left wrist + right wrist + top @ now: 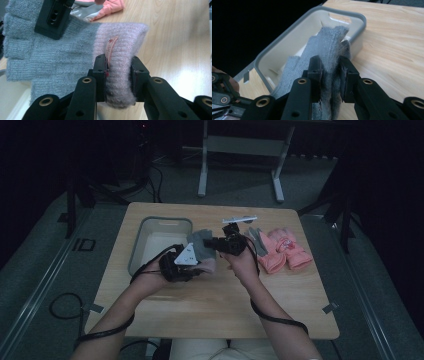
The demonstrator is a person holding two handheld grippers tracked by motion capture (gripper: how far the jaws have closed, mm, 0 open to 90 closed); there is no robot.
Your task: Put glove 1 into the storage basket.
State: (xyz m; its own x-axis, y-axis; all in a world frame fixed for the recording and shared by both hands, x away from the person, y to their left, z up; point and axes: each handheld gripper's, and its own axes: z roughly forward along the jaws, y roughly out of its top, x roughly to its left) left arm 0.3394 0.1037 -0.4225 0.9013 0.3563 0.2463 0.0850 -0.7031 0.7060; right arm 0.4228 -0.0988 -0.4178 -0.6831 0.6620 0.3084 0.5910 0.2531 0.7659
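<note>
Holding a grey knit glove (201, 245) between both grippers, the person has it lifted clear of the worktop (210, 305), just right of the grey bin (137, 251), which is the landmark here. Left gripper (118, 75), nearest the person, is clamped on the glove's pink ribbed cuff, jaws nearly closed, pads pressing the knit w/ a small label sticking up beside one pad. Right gripper (331, 75) is pinched on the finger end, jaws also close together, grey knit bunched between the pads and the fingertips pointing toward the bin.

Handling, as I judge it: light, soft, floppy; no stiffness, so it sags btw the two holds and will fold wherever unsupported. Fuzzy knit gives good friction, slip unlikely, not fragile, though pads could snag loose yarn. Cuff is the best hold since it's thick and doubled; the finger end is thin, so grab several fingers together, not one.

Right of the bin, farther along the worktop, lies a pink padded glove pair (285, 251) w/ a grey palm showing. Worktop is pale wood, smooth, rounded corners. Beyond the bin: a small white strip (240, 219), then dark floor, white frame legs (202, 165), cables, dim room.
</note>
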